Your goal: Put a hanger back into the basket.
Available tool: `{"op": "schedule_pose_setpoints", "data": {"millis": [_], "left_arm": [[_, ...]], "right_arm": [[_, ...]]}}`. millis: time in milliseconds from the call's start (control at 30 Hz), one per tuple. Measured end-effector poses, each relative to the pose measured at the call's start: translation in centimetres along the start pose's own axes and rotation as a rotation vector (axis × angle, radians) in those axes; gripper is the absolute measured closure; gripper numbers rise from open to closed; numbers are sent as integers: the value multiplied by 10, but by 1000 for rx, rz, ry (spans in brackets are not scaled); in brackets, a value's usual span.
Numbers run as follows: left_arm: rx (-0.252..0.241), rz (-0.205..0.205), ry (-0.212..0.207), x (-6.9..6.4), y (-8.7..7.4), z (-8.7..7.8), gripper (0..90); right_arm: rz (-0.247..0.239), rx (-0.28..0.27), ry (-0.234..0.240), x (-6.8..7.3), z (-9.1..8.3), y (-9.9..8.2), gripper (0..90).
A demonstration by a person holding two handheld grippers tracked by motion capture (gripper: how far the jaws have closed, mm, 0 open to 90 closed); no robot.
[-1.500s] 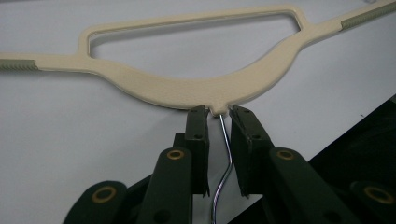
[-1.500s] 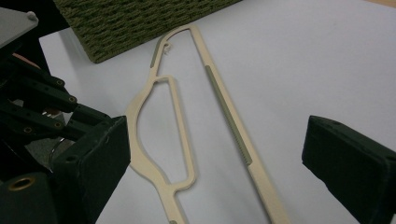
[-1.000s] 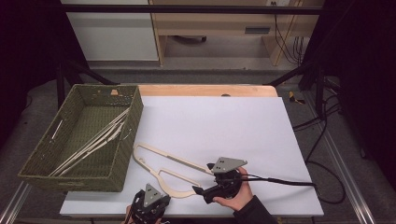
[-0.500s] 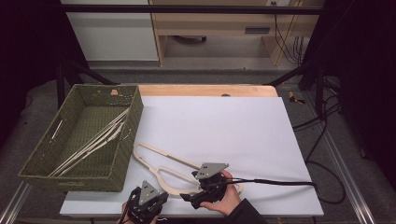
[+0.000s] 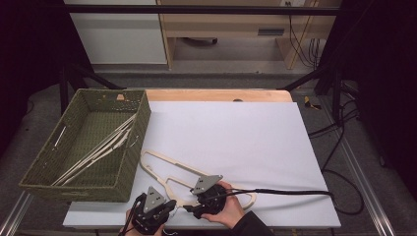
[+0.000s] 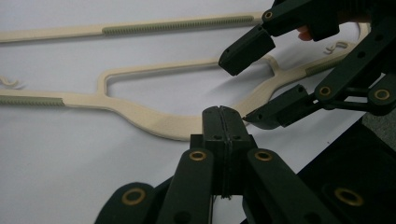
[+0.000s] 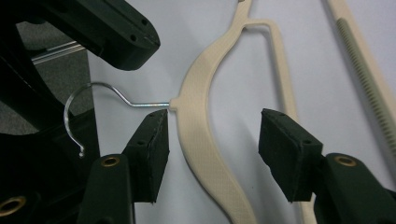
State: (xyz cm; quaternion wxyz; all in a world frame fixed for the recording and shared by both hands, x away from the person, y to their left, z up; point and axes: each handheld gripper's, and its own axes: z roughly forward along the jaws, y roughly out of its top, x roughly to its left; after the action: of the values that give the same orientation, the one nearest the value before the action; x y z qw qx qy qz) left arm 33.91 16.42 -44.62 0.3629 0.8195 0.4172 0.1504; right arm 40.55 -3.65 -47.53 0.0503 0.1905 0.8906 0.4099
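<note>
A cream plastic hanger (image 5: 169, 172) with a metal hook (image 7: 93, 93) lies flat on the white table top (image 5: 236, 132) near its front edge. My right gripper (image 5: 193, 209) is held low over the hanger's neck. In the right gripper view its jaws (image 7: 215, 121) stand on either side of the curved neck (image 7: 201, 140), and a gap shows at each pad. These jaws have just been closing, with the hanger between them. My left gripper (image 5: 164, 209) sits just left of it, jaws shut (image 6: 222, 119) with nothing in them, tips close to the hanger's edge (image 6: 154, 123).
A green woven basket (image 5: 133, 147) holding several more cream hangers (image 5: 98, 150) stands at the table's left. A black cable (image 5: 285, 192) trails right from the right gripper. A wooden strip (image 5: 216, 95) borders the far edge.
The right hand has moved left and down toward the front edge, and its gripper now sits over the hanger's neck. The left gripper has stayed put.
</note>
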Motion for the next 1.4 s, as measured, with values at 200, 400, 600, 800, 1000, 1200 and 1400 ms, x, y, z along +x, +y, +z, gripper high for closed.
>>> {"op": "schedule_pose_setpoints", "data": {"millis": [200, 400, 600, 800, 1000, 1200, 1400], "left_arm": [[29, -4, -2, -3, -11, 11, 896], [68, -20, 1, -6, -18, 20, 812], [88, 26, 52, -13, -18, 21, 826], [74, 27, 62, -13, -19, 22, 884], [58, 13, 35, -8, -15, 15, 885], [24, 23, 37, -9, -6, 4, 887], [25, 6, 19, -6, -2, 3, 887]], "right_arm": [[15, -26, -33, 0, -9, 3, 322], [25, -53, -61, -1, -20, 5, 253], [23, -67, -72, -2, -24, 7, 238], [30, -56, -54, -1, -23, 6, 236], [21, -17, -27, 0, -11, 0, 257], [25, 0, -22, 1, -1, -5, 319], [-9, 18, -34, 0, 1, -6, 445]]}}
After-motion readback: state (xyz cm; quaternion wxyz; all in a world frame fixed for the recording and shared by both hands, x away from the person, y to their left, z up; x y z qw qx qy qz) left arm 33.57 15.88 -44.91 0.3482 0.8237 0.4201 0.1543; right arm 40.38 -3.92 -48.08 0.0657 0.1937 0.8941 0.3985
